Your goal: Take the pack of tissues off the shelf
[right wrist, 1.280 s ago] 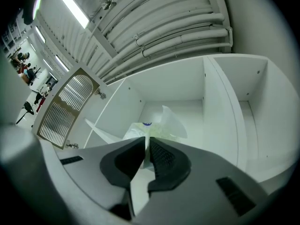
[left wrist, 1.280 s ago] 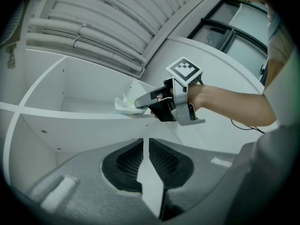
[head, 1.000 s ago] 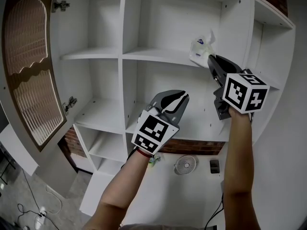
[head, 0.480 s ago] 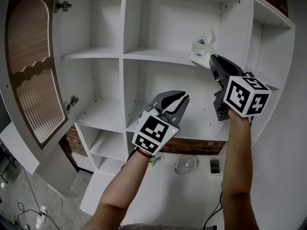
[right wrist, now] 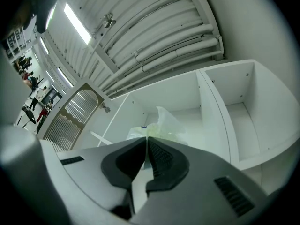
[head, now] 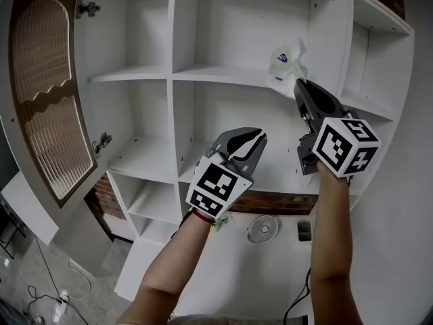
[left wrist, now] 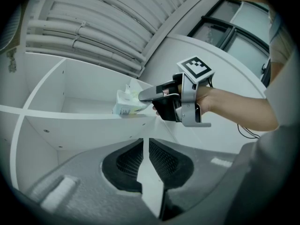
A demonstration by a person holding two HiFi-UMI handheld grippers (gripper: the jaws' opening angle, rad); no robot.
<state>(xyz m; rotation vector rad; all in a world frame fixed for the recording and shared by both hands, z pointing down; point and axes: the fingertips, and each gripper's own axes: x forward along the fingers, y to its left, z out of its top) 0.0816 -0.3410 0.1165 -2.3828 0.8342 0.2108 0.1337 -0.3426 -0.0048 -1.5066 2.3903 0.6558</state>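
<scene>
The pack of tissues (head: 284, 65), white with a crinkled plastic wrapper, lies at the right end of an upper shelf (head: 216, 75) in the white cabinet. My right gripper (head: 298, 84) reaches up to it, and its jaws are closing tight on the pack's near edge. In the right gripper view the pack (right wrist: 161, 125) sits right at the tips of that gripper (right wrist: 146, 140). The left gripper view shows the pack (left wrist: 125, 105) from the side, pinched by the right gripper (left wrist: 141, 96). My left gripper (head: 249, 134) hangs lower, in front of the middle shelves, shut and empty.
An open cabinet door with a wavy slatted panel (head: 44, 93) swings out at the left. Vertical dividers (head: 178, 80) split the shelves into bays. A small fan (head: 262, 229) and a dark device (head: 302, 231) lie on the floor below.
My right gripper has edged slightly up and right at the pack, whose wrapper has lifted a little. The left gripper has stayed put.
</scene>
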